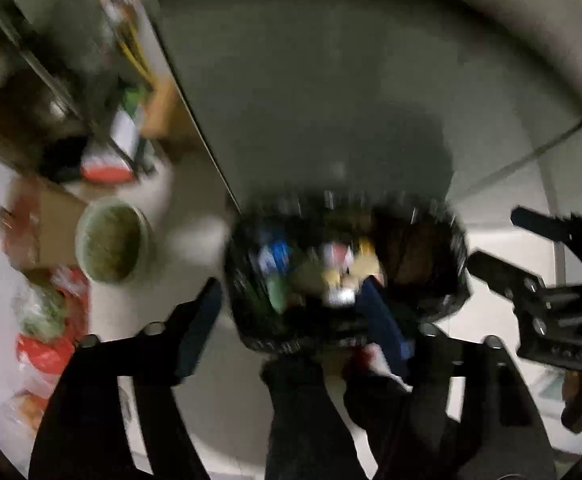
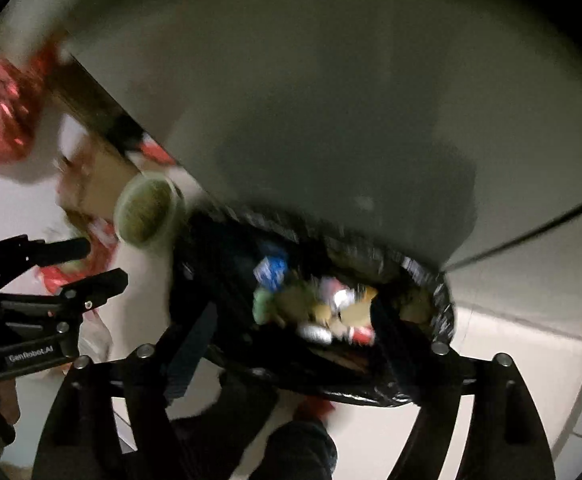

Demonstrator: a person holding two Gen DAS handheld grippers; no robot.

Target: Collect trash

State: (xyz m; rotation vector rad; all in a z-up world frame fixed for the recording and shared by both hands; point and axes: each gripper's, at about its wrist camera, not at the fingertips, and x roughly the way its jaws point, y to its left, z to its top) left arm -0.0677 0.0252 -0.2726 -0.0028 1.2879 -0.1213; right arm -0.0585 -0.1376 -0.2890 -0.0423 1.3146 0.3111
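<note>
Down on the pale floor, against the grey wall, sits the bin, lined with a black bag whose rim is folded over the edge. It is packed close to the top with mixed trash: wrappers, a blue-and-white packet, something green, small shiny bits. Both views are smeared by motion, so single pieces are hard to name.

The left gripper hangs right over the bin mouth with its fingers wide apart and nothing between them; one finger is outside the rim, the other dips toward the trash. The right gripper hovers over the same opening, its fingers also spread and empty. Each tool shows at the side of the other's view.

My guess is that the bag will be soft, thin and slippery, and the load light but bulky and loose, apt to shift or spill if tipped. The folded rim looks like the best place to pinch, one gripper on each side, gathering the film before lifting; a grab at the trash itself would likely just crush wrappers.

Just beside the bin stands a round green tub with a mottled inside, touching or nearly touching the bag. Further out lie red plastic bags, cardboard and blurred clutter along the wall.
</note>
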